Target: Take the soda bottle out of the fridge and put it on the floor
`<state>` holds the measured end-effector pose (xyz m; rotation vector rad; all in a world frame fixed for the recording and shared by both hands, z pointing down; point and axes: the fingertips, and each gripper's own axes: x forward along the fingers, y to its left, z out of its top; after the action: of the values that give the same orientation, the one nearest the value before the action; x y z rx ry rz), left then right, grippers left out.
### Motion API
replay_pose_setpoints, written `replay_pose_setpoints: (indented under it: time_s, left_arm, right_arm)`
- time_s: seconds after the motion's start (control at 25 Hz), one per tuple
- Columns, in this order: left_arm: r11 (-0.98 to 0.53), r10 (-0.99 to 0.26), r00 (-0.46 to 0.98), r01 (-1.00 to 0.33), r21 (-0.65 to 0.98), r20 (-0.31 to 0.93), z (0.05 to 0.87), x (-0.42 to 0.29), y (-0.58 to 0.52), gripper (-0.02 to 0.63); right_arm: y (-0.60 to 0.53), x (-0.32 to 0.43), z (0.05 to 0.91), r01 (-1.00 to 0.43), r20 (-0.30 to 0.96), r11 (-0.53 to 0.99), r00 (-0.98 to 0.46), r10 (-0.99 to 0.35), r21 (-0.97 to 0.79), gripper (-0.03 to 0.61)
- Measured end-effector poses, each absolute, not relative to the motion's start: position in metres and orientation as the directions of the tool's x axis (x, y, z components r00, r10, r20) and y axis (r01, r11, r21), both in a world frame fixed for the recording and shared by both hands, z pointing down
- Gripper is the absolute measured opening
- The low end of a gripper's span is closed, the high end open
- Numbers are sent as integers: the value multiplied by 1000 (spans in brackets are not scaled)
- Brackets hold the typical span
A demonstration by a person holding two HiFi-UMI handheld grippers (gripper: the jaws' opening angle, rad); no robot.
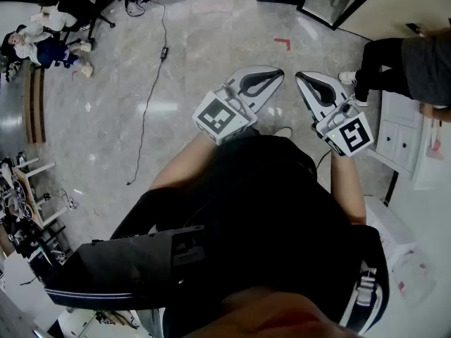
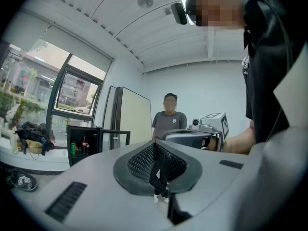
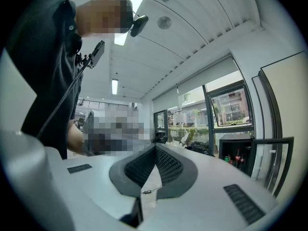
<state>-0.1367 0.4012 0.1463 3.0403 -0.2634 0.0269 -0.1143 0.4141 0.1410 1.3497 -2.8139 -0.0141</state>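
Two grippers are in view, both held level in front of the person's torso and above the grey marble floor (image 1: pixel 197 41).

1. Left gripper (image 1: pixel 276 73): the jaws are fully closed. In the left gripper view the ribbed pads (image 2: pixel 144 160) meet along one line and nothing is between them.
2. Right gripper (image 1: pixel 304 77): the jaws are fully closed. In the right gripper view the pads (image 3: pixel 168 163) meet in the same way and the gripper holds nothing.
3. The two grippers lie side by side, close together but apart, and neither touches any object.

Position of the task items:
- A small black fridge (image 2: pixel 83 149) stands against the wall below a window, across the room from the grippers. Its glass door (image 2: pixel 115 139) is swung open.
- The soda bottle (image 2: pixel 84 143), dark with a red label, stands upright on a shelf inside the fridge, next to a green can (image 2: pixel 73 148). Other small containers beside it are too small to identify.
- The right gripper view shows the same open fridge at its right edge, with the bottles and the can still inside.

Surroundings:
- A second person (image 2: pixel 168 120) in a grey shirt stands beyond the grippers, beside a white cabinet (image 1: pixel 398 136).
- A black cable (image 1: pixel 148 97) trails across the floor, and a red tape mark (image 1: pixel 283 44) lies ahead of the grippers.
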Motion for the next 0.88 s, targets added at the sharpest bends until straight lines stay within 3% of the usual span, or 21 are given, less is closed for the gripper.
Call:
replay_pose_setpoints:
  time_s: [0.88]
  left_arm:
    - [-975,-188,981,-193,111,54,162,-107,438,5]
  right_arm:
    - [454,-68,143,-804,-30,594,-593,-804,-21,12]
